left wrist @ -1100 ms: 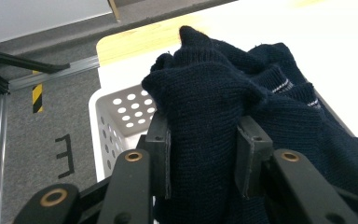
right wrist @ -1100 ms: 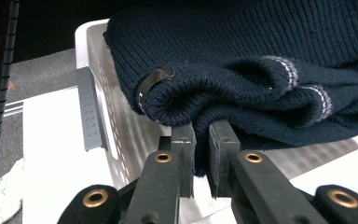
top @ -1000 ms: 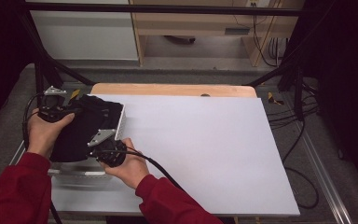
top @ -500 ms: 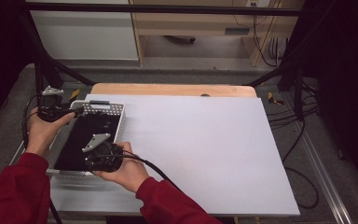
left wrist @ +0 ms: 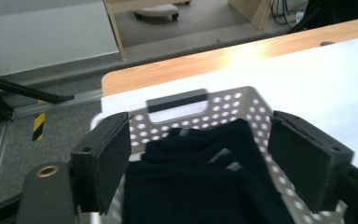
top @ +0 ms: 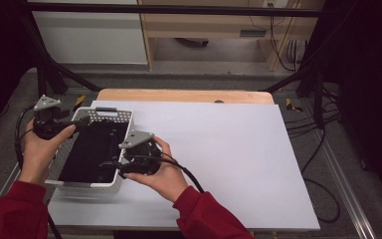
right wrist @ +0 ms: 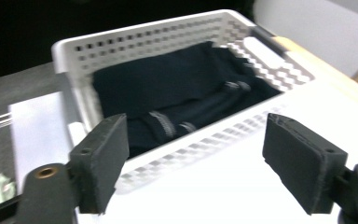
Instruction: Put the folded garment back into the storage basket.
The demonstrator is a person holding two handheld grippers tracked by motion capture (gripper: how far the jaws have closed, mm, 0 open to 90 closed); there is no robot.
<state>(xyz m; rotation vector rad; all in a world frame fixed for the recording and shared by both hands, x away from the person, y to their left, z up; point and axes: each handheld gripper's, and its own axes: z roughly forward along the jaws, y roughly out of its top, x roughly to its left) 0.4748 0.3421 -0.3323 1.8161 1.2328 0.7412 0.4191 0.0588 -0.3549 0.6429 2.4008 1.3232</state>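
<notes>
Dark socks (left wrist: pixel 200 186) folded in white basket (left wrist: pixel 242 100), left gripper (left wrist: pixel 200 163) and right gripper (right wrist: pixel 209 163) jaws just opened, empty.

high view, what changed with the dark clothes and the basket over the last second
The dark clothes, held above the basket a second ago, now lie inside it. Both grippers' jaws have just been opening, with nothing between them: the left gripper has pulled back to the basket's left side, the right gripper to its near right corner. The basket and the white sheet stayed put.
</notes>
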